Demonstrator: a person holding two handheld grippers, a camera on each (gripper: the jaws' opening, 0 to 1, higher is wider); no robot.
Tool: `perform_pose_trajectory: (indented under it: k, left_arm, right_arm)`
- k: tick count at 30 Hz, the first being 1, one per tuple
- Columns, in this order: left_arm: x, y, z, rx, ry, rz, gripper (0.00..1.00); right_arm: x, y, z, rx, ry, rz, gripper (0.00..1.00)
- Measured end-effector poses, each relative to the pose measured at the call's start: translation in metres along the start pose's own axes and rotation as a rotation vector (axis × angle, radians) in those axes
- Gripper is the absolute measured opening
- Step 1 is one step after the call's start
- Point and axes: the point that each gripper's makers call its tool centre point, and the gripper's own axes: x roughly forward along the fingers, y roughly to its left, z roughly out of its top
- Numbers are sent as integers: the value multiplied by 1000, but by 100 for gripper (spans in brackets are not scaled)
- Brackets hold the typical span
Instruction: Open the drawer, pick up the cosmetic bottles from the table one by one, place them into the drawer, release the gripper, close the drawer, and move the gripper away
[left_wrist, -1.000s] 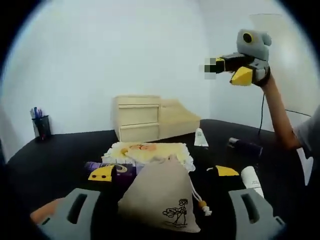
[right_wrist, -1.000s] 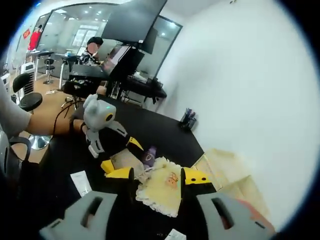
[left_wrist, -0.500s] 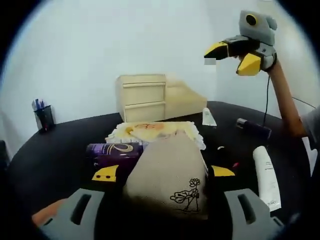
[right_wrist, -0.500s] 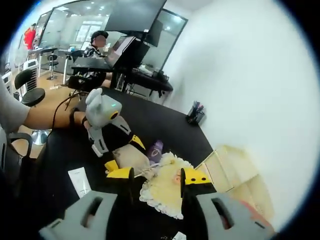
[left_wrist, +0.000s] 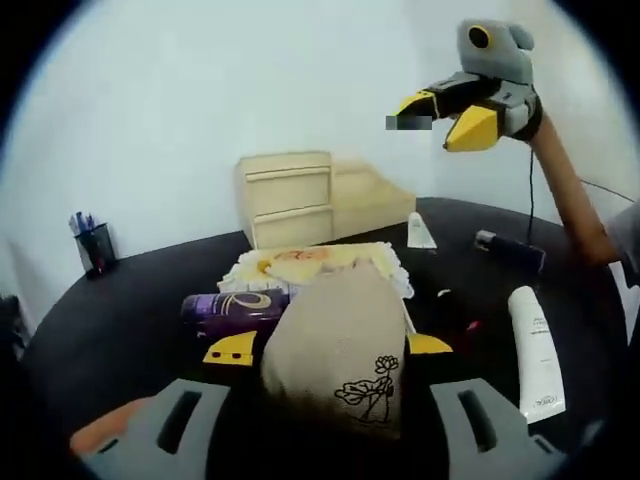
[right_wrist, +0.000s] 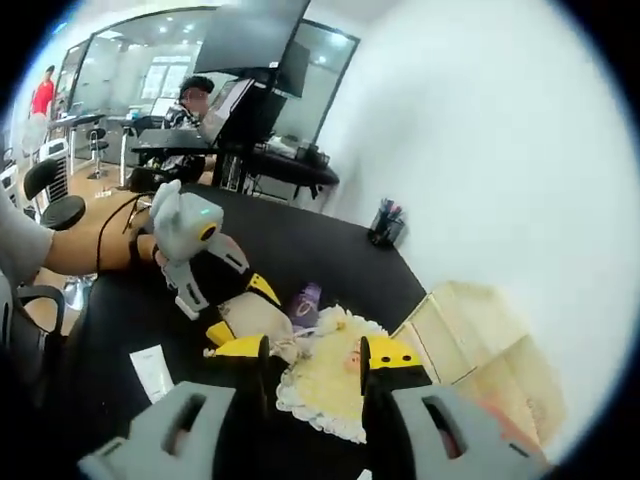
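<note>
My left gripper sits low over the black surface, its jaws spread wide on either side of a beige drawstring pouch printed with a flower; I cannot tell whether the tips touch the cloth. Just behind the pouch lie a purple bottle and a yellow frilled cloth. The wooden drawer unit stands against the wall, its drawers closed. A white tube lies near my right side, a smaller white tube and a dark bottle farther back, and a pen cup off to the left. My right gripper hangs well above the surface, jaws apart and holding nothing.
</note>
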Motion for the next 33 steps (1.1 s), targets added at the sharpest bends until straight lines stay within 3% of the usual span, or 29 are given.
perform_pose_trajectory:
  k: [8, 11, 17, 19, 25, 30, 32, 33]
  left_arm:
    - [-15, 13, 31, -58, -153, 36, 47]
    - [-24, 17, 44, -71, -227, 61, 47]
    - [-42, 26, 72, -127, -388, 73, 47]
    - [-49, 34, 79, -152, -437, 83, 47]
    - [-56, 44, 86, -158, -488, 117, 47]
    - [-57, 41, 91, -133, -514, 152, 47]
    - [-57, 38, 91, -124, -519, 180, 47]
    - [-59, 41, 92, -106, -527, 197, 47]
  right_arm:
    - [1, -13, 17, 160, -148, -4, 33]
    - [-2, -18, 29, 262, -239, 3, 33]
    - [1, -13, 46, 441, -379, 75, 33]
    - [4, -11, 49, 501, -391, 110, 33]
    - [19, -7, 54, 650, -446, 143, 34]
    - [32, -4, 57, 837, -506, 194, 34]
    - [36, -6, 56, 907, -527, 180, 34]
    - [37, -1, 50, 937, -535, 133, 33]
